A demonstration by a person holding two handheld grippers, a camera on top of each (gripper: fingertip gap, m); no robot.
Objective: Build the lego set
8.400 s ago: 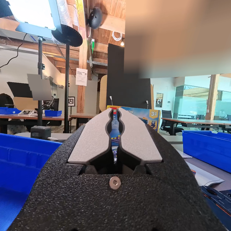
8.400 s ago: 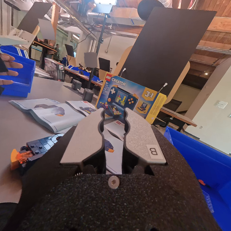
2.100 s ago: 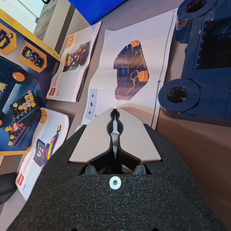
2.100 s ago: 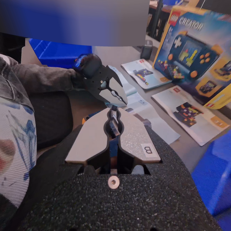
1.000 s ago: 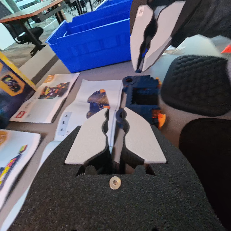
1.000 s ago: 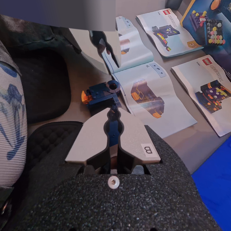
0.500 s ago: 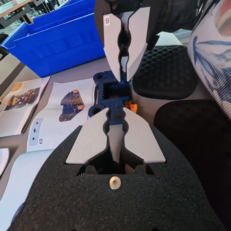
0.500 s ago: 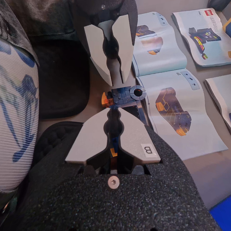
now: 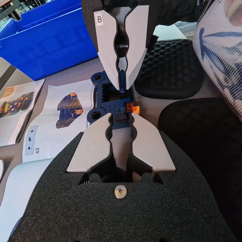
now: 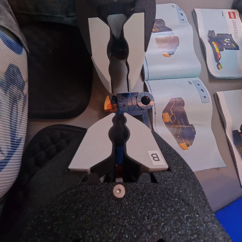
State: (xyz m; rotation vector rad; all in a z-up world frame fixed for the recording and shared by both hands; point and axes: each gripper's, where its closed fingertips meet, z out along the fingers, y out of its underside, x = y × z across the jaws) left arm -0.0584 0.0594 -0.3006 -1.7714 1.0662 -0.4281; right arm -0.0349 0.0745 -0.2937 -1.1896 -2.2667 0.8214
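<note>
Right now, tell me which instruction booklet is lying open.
The instruction booklet beside the dark blue model; its pages are spread, while the two others show closed covers.

Left gripper (image 9: pixel 121 116) and right gripper (image 10: pixel 119 113): pebbled black foam-textured bodies, one silver hex screw each, pale grey wavy-edged jaws; the right carries a white letter sticker. Striped white-and-blue garment (image 9: pixel 221 43), far right.

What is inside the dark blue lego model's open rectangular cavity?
The left wrist view shows the lego model with a dark, shadowed recess; no loose piece shows there. The right gripper, shut on a dark blue piece, covers its far edge, so that part stays hidden.
</note>
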